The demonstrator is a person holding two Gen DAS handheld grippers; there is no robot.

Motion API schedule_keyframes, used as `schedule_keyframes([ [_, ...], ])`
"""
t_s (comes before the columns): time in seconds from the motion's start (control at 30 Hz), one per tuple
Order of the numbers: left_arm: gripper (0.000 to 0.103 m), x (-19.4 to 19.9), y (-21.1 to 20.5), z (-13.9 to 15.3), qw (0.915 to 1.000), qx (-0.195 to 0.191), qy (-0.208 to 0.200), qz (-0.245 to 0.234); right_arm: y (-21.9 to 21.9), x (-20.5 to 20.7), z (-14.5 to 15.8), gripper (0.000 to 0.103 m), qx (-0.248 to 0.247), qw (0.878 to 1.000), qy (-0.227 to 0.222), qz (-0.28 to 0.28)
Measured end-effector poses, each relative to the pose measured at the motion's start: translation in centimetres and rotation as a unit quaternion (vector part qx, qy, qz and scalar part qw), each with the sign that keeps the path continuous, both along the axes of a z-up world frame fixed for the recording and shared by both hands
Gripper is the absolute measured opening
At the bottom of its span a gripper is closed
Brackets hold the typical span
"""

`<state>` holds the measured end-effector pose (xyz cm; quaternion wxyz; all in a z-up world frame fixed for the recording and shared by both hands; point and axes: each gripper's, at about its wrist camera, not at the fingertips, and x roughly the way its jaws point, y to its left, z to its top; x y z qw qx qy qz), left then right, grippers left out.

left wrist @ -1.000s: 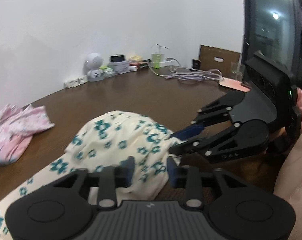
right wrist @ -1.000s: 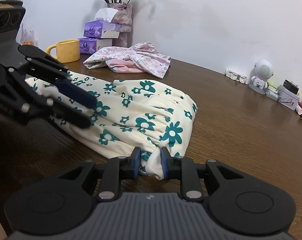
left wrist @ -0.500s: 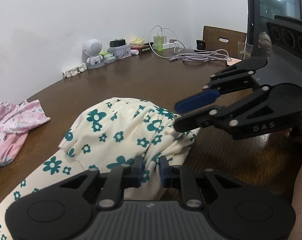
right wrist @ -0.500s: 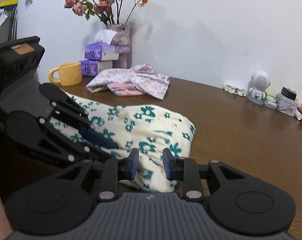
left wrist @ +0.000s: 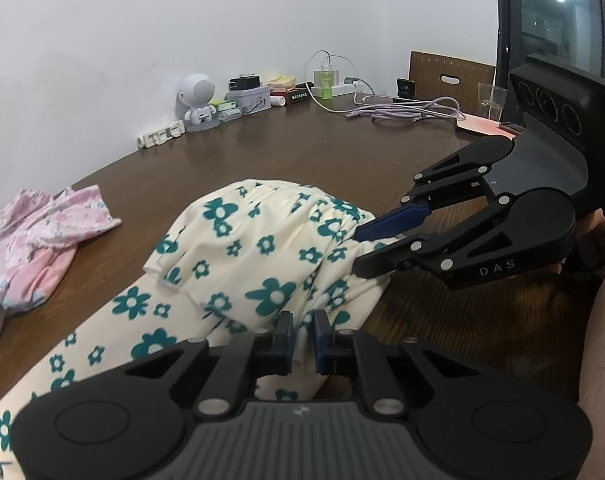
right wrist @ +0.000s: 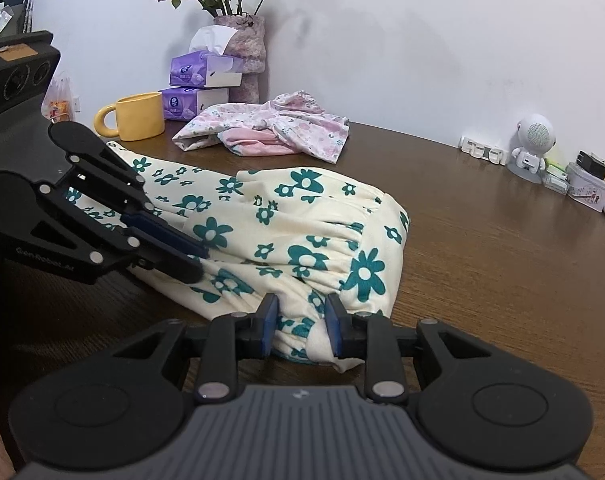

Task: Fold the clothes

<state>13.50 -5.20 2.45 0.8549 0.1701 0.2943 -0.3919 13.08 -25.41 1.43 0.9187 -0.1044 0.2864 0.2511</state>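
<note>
We have the cream garment with teal flowers (right wrist: 302, 232) lying on the brown counter (right wrist: 482, 248), its gathered waistband end bunched towards us and the rest trailing off to the left.

Right gripper (right wrist: 298, 322): clamped on a thick wad of the waistband fabric at the near edge; the pads press into the cloth from both sides.

Left gripper (left wrist: 301, 330): jaws closing, nearly together, with a thin pinch of the same garment between them. In the right wrist view this gripper comes in from the left and bites the near edge of the cloth (right wrist: 190, 258).

Step in hand, as we judge it: securing two grip points along the near edge before lifting or carrying the garment over for a fold.

Notes for doing it well:
- Let the left pinch finish closing before any pull; a half-set grip on thin cloth will likely slip.
- The right side holds a bunched wad, not a single edge. Spreading the two grippers apart should draw the gathers taut and give a straight fold line.
- Lift both ends evenly, so the trailing part does not drag and twist.
- Keep clear of the pink floral garment (right wrist: 270, 126) and the yellow mug (right wrist: 136, 116) farther back; both look well apart from the working area.
</note>
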Motion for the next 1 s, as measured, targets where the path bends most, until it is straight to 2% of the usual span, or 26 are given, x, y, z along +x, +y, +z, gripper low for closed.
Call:
schedule_keyframes([
  [0.4,0.013,-0.7,2.1,0.2,0.9993,-0.008,-0.001,0.035,0.3,0.0,-0.1,0.025,-0.001,1.000,0.002,-0.005],
  [0.47,0.012,-0.7,2.6,0.8,0.9987,-0.016,-0.006,0.049,0.3,0.0,-0.1,0.025,0.000,1.000,0.002,-0.006],
  [0.6,0.013,-0.6,2.9,2.9,0.9970,-0.066,-0.014,0.036,0.3,0.1,-0.1,0.025,0.000,1.000,0.002,-0.007],
  [0.63,0.017,-0.6,2.5,3.2,0.9966,-0.072,-0.021,0.032,0.3,0.1,-0.1,0.025,0.000,1.000,0.002,-0.007],
  [0.67,0.025,-0.3,1.8,3.4,0.9970,-0.068,-0.027,0.026,0.3,0.1,-0.1,0.025,0.000,1.000,0.002,-0.007],
  [0.7,0.028,0.0,0.9,3.5,0.9973,-0.061,-0.034,0.020,0.3,0.1,-0.1,0.025,-0.001,1.000,0.002,-0.007],
  [0.83,0.029,1.8,-2.4,3.1,0.9980,-0.040,-0.048,-0.009,0.2,0.1,-0.1,0.025,0.000,1.000,0.002,-0.007],
  [1.0,0.028,3.7,-4.4,0.8,0.9991,-0.008,-0.034,-0.024,0.1,0.1,-0.1,0.025,0.002,1.000,0.004,-0.006],
])
